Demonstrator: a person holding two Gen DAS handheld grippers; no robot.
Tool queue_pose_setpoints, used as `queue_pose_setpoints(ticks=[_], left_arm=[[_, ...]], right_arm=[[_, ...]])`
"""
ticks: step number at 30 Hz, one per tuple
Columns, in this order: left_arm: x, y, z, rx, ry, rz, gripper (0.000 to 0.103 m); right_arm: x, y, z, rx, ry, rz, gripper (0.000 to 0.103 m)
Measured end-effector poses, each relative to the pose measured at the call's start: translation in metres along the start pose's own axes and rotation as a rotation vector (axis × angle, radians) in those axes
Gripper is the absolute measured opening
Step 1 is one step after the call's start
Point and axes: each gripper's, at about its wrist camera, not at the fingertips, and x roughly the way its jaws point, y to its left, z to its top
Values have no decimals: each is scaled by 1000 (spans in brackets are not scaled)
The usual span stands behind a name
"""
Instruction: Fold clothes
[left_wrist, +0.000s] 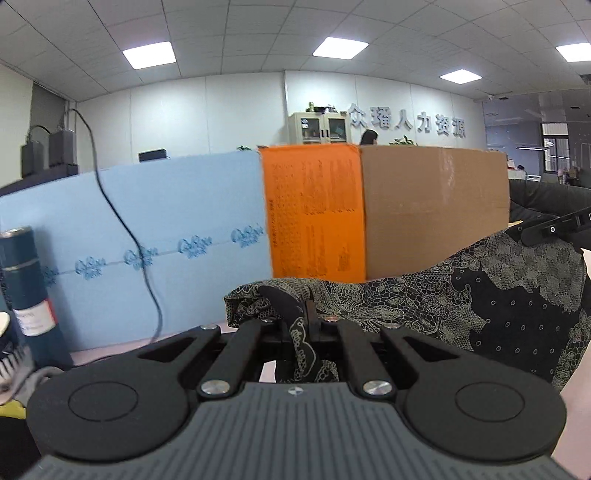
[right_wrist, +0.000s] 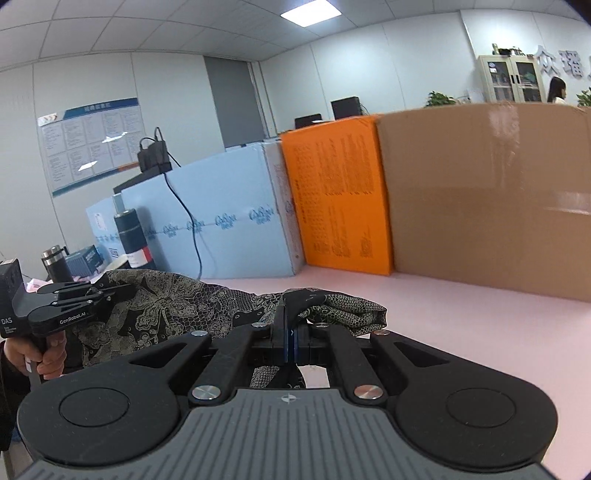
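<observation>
A black garment with a beige lace print hangs stretched between my two grippers, lifted above the pink table. My left gripper is shut on one corner of the garment, cloth bunched over its jaws. My right gripper is shut on the other corner of the same garment. In the right wrist view the left gripper shows at the far left, held by a hand. In the left wrist view the right gripper shows at the right edge, on the cloth.
A blue foam board, an orange box and a brown cardboard box stand along the table's back. A black cable hangs over the blue board. A dark cylinder and a flask stand at the left.
</observation>
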Motion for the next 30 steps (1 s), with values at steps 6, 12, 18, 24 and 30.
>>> queue_pose_setpoints(ticks=[6, 12, 18, 24, 30], left_arm=[[-52, 70, 13, -17, -22, 192, 3], [-72, 135, -34, -103, 95, 351, 3], [-44, 175, -121, -223, 293, 397, 10], [-54, 195, -132, -359, 234, 283, 66], [-55, 180, -125, -285, 226, 381, 84]], right_arm=[[71, 44, 40, -10, -32, 167, 3], [197, 82, 24, 28, 90, 310, 3], [300, 88, -42, 19, 313, 260, 14], [309, 57, -56, 179, 299, 309, 43], [304, 48, -62, 245, 269, 306, 48]])
